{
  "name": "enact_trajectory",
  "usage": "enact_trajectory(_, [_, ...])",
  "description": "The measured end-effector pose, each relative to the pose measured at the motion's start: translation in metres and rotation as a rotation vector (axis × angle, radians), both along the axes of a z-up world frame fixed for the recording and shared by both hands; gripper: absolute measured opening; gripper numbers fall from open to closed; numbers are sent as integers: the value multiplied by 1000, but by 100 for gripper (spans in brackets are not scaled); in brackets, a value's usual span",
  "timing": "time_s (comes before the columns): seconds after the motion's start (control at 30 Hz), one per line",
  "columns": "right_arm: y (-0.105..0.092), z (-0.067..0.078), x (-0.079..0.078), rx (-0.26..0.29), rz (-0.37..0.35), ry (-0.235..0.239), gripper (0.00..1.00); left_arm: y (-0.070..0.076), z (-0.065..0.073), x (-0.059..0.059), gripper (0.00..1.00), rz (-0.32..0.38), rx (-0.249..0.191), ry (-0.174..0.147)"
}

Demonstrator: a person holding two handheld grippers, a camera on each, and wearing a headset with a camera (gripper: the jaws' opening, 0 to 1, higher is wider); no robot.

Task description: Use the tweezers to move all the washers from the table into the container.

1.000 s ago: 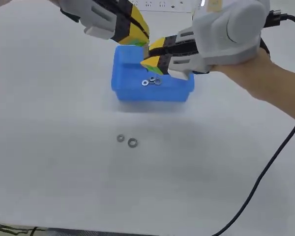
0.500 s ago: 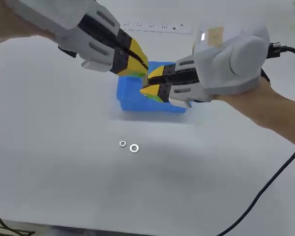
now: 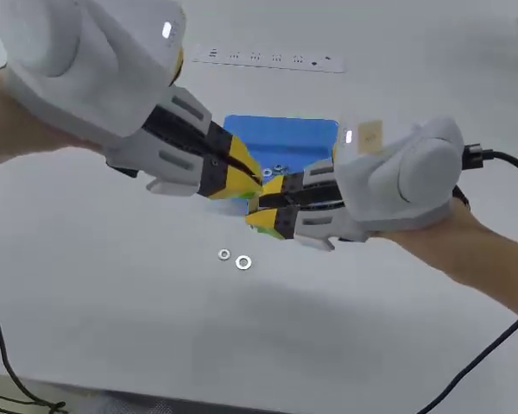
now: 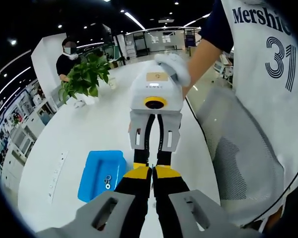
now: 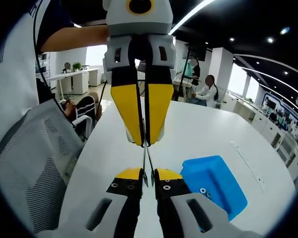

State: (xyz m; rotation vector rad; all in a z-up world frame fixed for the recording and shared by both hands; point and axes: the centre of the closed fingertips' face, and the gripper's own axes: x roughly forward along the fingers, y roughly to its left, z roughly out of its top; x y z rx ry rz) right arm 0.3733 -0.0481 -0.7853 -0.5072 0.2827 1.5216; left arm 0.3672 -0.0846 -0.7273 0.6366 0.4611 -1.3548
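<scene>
Clamping the tweezers [image 5: 147, 166] between them, left claw [image 3: 255, 179] and right claw [image 3: 253, 210] hover near two washers [image 3: 234, 259].

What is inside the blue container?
A few small washers lie inside the blue container. The left gripper and right gripper cover its near part in the head view.

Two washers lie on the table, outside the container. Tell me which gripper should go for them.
Left, probably. The tweezers stick out of the shut jaws of the left gripper, so it can carry them down to the washers; the right gripper merely flanks their tips.
</scene>
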Motion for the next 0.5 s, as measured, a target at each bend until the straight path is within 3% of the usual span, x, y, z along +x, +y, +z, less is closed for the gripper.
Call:
enact_trajectory(0.2, [0, -9, -8, -9, 8, 21, 11, 0, -7, -9, 6, 14, -12, 36])
enact_trajectory(0.5, [2, -26, -13, -17, -1, 57, 11, 1, -22, -12, 6, 56, -20, 71])
